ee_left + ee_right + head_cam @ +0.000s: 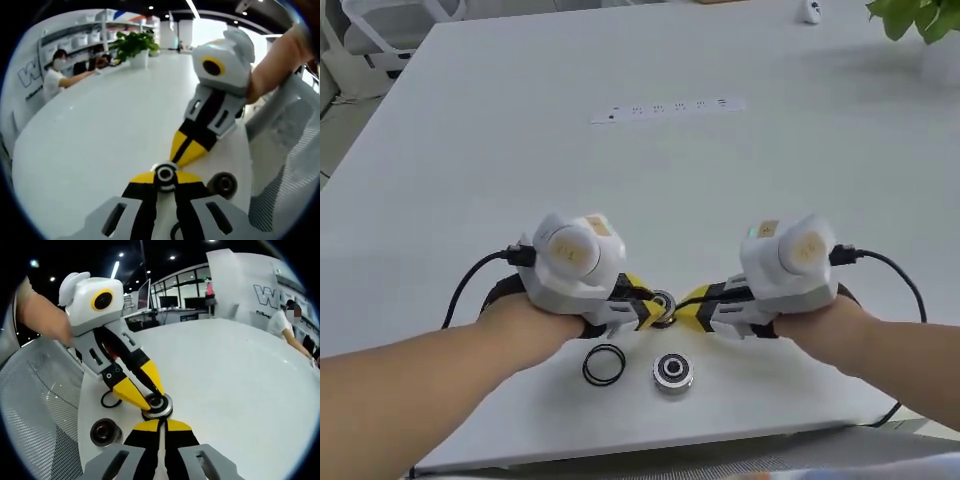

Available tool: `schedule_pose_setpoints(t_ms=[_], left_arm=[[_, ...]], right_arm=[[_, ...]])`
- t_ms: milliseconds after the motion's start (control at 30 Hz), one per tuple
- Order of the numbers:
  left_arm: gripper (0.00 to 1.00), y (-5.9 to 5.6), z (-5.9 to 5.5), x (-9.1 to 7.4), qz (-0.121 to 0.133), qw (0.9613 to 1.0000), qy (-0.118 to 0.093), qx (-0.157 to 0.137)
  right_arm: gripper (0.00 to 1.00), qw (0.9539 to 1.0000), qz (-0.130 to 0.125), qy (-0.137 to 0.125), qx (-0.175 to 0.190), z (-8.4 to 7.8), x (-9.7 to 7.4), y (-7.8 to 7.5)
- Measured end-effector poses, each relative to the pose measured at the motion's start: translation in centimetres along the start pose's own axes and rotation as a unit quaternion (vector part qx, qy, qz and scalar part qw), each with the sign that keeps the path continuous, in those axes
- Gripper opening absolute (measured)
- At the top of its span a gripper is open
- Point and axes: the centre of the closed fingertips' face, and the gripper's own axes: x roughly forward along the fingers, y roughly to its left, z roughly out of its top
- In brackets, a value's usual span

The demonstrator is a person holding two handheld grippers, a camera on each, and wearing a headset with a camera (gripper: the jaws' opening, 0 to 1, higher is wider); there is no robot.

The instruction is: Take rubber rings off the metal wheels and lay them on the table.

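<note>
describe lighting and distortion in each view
Head view: soft even light, barely any shadow on the table. Left gripper view: fisheye curve, blown-out glare behind, the held metal wheel slightly soft. Right gripper view: same curve, dark above with spot lights, wheel sharper.

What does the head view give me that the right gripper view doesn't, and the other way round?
Head view adds: the white power strip lying on the white table, and green plant leaves at the far corner.

Right gripper view adds: a grey mesh chair back beside the table.

Both share: the left gripper and right gripper meeting at the small metal wheel, a second metal wheel lying loose, and a black rubber ring lying flat on the table beside it.
</note>
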Motion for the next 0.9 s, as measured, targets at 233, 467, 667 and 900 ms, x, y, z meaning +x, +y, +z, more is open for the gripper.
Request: schedule_pose_setpoints(t_ms=[233,467,667,900], left_arm=[[0.13,-0.01,-0.03,0.03,-0.001,1.0,0.002,0.005],[0.13,-0.02,-0.05,0.09,0.001,1.0,0.006,0.008],[0.12,-0.01,-0.05,0.12,0.002,0.9999,0.007,0.009],[0.12,-0.06,-0.06,0.12,0.003,0.9999,0.008,0.008]], right_arm=[[0.0,0.9999,0.004,0.002,0.014,-0.04,-0.21,0.07],[0.0,0.9995,0.004,-0.004,0.031,0.11,-0.49,0.02],[0.0,0.9992,0.003,-0.007,0.039,0.25,-0.72,0.02],[0.0,0.9974,0.003,-0.011,0.072,0.25,-0.76,-0.11]])
